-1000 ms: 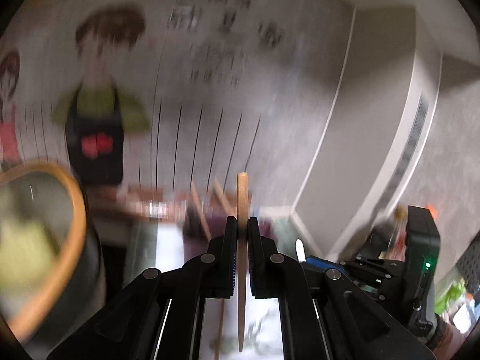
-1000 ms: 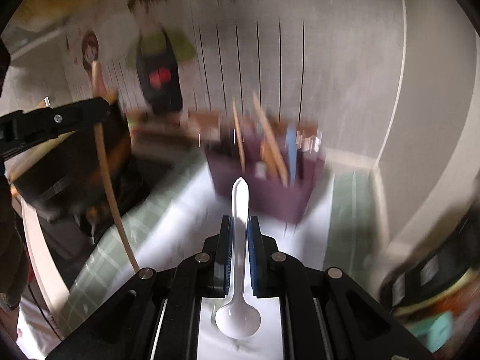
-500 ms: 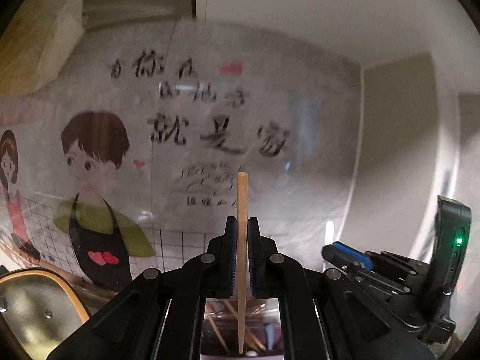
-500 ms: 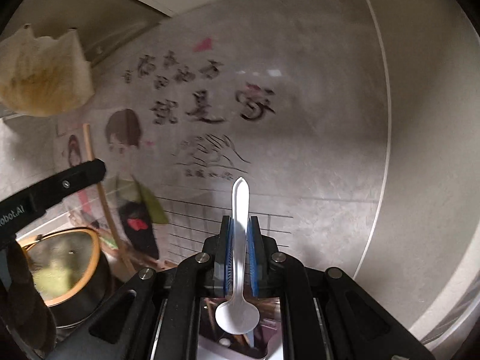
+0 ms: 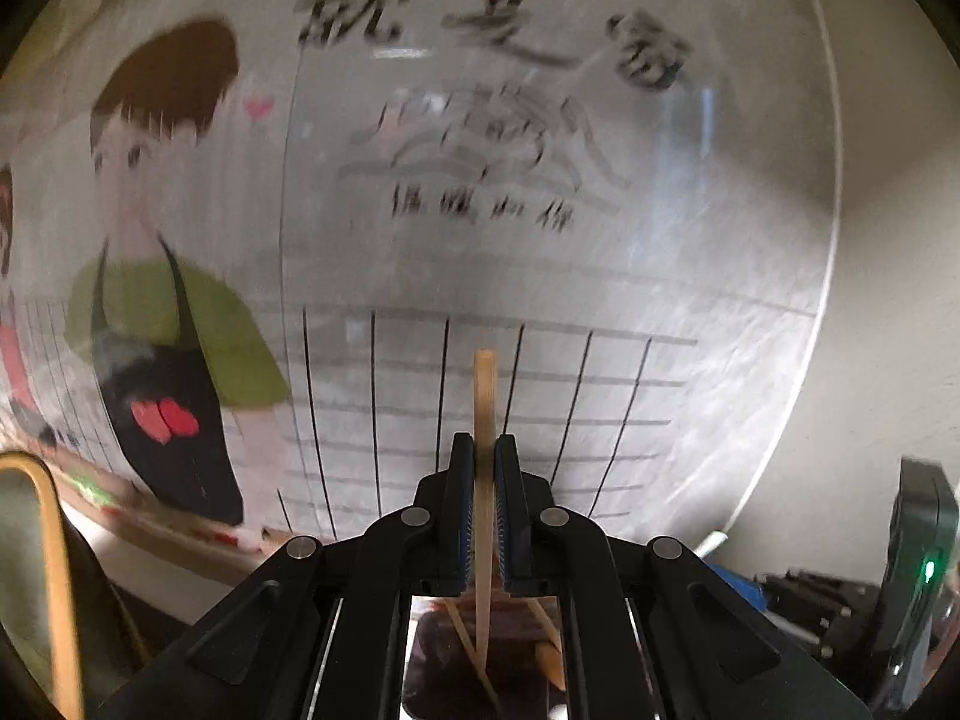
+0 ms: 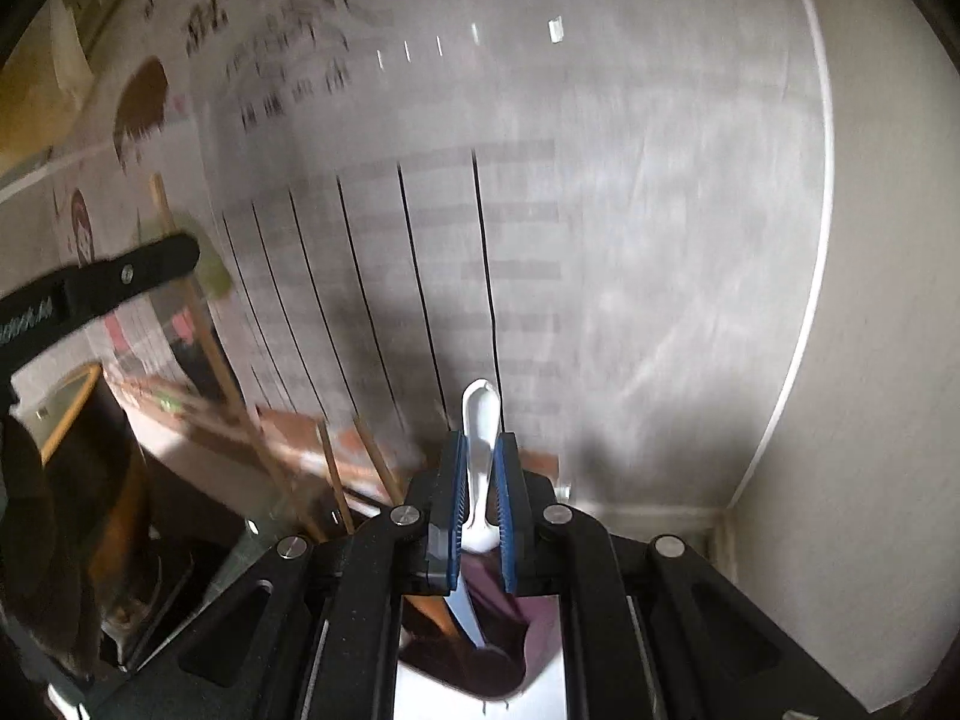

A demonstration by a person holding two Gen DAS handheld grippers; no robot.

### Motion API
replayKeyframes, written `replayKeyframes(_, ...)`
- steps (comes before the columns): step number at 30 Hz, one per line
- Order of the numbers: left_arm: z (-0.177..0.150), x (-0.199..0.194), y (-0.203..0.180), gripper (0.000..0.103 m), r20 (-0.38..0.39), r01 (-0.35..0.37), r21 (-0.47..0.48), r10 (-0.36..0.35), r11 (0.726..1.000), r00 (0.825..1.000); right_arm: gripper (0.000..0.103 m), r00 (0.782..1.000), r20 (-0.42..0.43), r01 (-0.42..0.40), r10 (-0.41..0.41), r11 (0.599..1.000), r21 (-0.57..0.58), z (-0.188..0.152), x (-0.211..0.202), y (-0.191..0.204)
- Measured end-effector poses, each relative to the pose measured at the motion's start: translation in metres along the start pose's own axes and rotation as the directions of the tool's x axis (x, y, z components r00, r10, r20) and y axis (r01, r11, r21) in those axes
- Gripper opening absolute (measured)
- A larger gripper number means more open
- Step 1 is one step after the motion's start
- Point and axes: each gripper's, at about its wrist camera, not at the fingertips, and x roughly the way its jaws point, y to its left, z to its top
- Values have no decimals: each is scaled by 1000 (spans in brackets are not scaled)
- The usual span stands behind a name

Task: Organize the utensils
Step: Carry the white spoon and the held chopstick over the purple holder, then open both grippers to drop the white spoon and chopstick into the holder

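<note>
In the left wrist view my left gripper (image 5: 483,447) is shut on a thin wooden chopstick (image 5: 485,384) that stands upright between the pads. Its lower end hangs over a dark purple utensil holder (image 5: 516,678) with other chopsticks in it. My right gripper (image 6: 480,447) is shut on the handle of a white plastic spoon (image 6: 480,411), whose lower part dips toward the purple holder (image 6: 540,624) just beneath. Several wooden chopsticks (image 6: 333,480) lean in the holder's left side. The left gripper (image 6: 174,261) also shows at the left of the right wrist view, with its chopstick (image 6: 207,336).
A wall sticker with cartoon figures (image 5: 162,312) and a grid fills the view close ahead. A dark pot with an orange-rimmed lid (image 5: 54,576) stands at the left. The wall corner (image 6: 804,330) is at the right. The right gripper's body (image 5: 918,576) is beside the left one.
Both grippers have moved closer to the wall and tipped downward again. The purple holder has come back into view directly beneath them. Both grips are unchanged.
</note>
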Motion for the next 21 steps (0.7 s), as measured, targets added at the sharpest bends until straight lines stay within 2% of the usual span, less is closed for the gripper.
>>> replayKeyframes(7,-40,28,9,7,-105,-4,-39,-1,999,995,10,993,-119,-15,16,1000,10,-35,26,-6)
replayKeyframes(11,-58,35,16,7,-156,-14,-59,4,998,988,10,989,-146,-17,17,1000,0,-47,32,-1)
replayKeyframes(14,-66,34,23,7,-164,-26,-71,14,997,986,8,991,-130,-22,19,1000,-22,-43,23,4)
replayKeyframes(21,-61,27,37,9,-170,-23,-118,3,993,985,7,996,-83,-49,45,998,-45,-5,-18,5)
